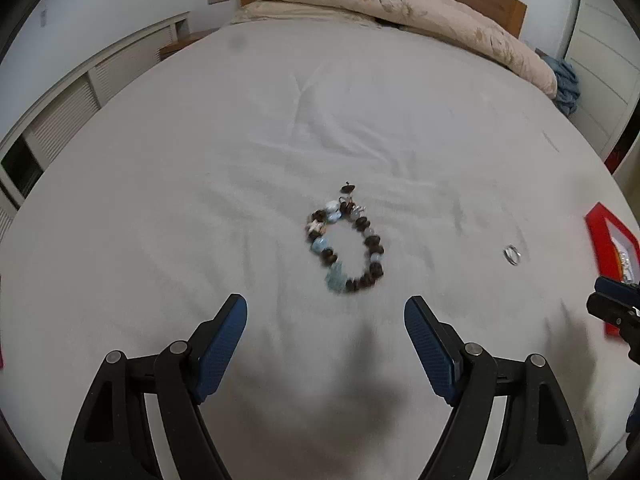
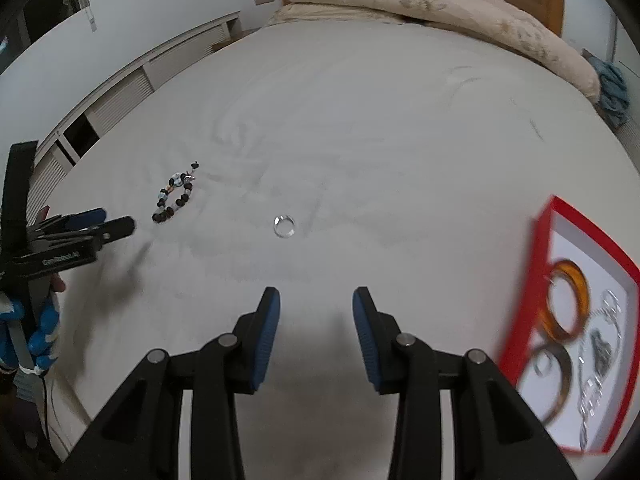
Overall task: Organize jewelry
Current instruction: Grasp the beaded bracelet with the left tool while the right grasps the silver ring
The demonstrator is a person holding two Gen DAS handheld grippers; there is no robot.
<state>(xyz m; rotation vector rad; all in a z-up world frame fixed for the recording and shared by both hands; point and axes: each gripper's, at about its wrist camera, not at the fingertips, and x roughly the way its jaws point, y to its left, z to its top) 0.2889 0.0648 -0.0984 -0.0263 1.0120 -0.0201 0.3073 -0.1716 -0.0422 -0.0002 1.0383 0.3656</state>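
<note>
A beaded bracelet [image 1: 320, 244] of dark and pale blue beads lies on the white bedsheet [image 1: 200, 200], just ahead of my left gripper [image 1: 325, 302], whose jaws stand wide apart with nothing between them. A small silver ring [image 1: 512, 255] lies to its right. In the right wrist view the ring [image 2: 285, 234] is a little ahead of my right gripper [image 2: 316, 294], whose jaws are partly apart and hold nothing. The bracelet [image 2: 162, 216] lies far left, by the left gripper [image 2: 116, 219]. A red-rimmed box [image 2: 536, 280] at the right holds an orange bangle [image 2: 580, 292], a dark bangle and silver pieces.
A folded beige quilt [image 1: 400, 4] lies against the wooden headboard at the far end of the bed. A blue cloth [image 1: 566, 84] hangs at the far right corner. White louvred cabinets [image 1: 80, 96] run along the left side. A person's hand in a blue-and-white glove [image 2: 40, 332] holds the left gripper.
</note>
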